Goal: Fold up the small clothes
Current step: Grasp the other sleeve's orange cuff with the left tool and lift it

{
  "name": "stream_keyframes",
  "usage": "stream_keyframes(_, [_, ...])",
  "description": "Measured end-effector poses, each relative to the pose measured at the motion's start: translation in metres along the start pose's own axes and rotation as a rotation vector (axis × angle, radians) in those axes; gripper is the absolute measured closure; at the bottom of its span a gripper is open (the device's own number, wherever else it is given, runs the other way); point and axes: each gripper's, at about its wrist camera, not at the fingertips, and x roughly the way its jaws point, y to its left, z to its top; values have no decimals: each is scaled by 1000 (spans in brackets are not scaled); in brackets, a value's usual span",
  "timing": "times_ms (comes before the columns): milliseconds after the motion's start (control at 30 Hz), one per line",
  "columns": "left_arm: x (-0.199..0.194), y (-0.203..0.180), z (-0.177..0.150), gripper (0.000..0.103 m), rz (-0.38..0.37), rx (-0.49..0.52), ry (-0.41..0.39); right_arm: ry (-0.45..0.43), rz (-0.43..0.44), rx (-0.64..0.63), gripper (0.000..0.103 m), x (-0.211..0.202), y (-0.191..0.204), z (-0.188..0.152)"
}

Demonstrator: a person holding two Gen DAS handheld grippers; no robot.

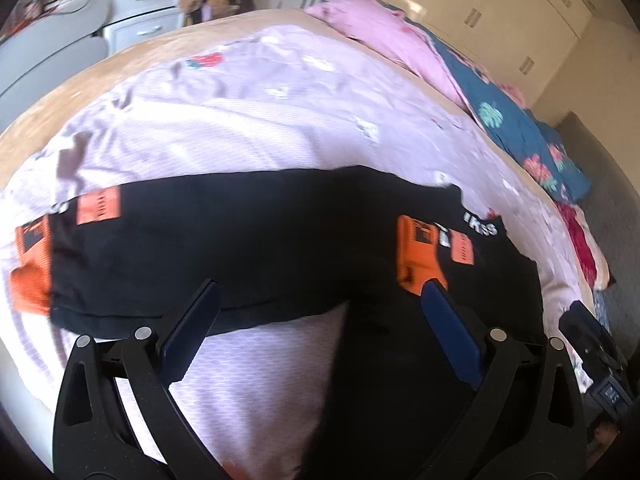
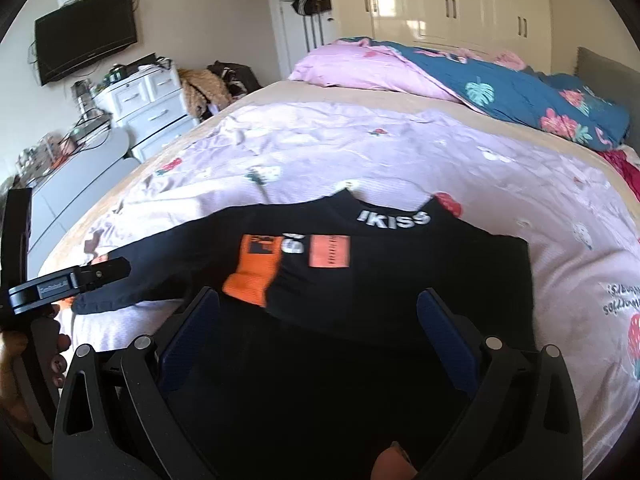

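Left wrist view: the left gripper (image 1: pixel 320 320) is seen with its jaws spread as wide as they go and nothing pressed between the pads; the black garment (image 1: pixel 260 248) lies just ahead of and partly beneath them on the bed (image 1: pixel 248 120). Its long axis is laid crosswise to the line of the jaws, running from an orange cuff (image 1: pixel 30 280) at the far left of this view to a second orange cuff (image 1: pixel 418 256) folded in over the body near the right pad. A dark fold of the cloth also trails down toward the camera between the fingers.

In the right wrist view the right gripper (image 2: pixel 318 322) is likewise shown with jaws wide and empty, and the same garment (image 2: pixel 400 280) fills the ground directly under and ahead of them, its neckline with white lettering (image 2: pixel 394 216) pointing away toward the pillows. The left gripper (image 2: pixel 68 284) is seen at the left edge, over the outstretched sleeve.

The coming move is judged to turn on this crosswise lie: the outstretched sleeve sits on the left gripper's side, so that hand is nearer to it, while the 2nd sleeve appears already folded in on the right. The picture is slightly blurred, so cloth edges cannot be told exactly.
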Motion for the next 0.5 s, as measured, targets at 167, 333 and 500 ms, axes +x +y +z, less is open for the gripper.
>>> stream_keyframes(167, [-7, 21, 1, 9, 33, -43, -20, 3, 33, -55, 4, 6, 28, 3])
stream_keyframes(333, [-13, 41, -3, 9, 59, -83, -37, 20, 70, -97, 4, 14, 55, 6])
stream_keyframes(500, [-20, 64, -6, 9, 97, -137, -55, 35, 107, -144, 4, 22, 81, 8])
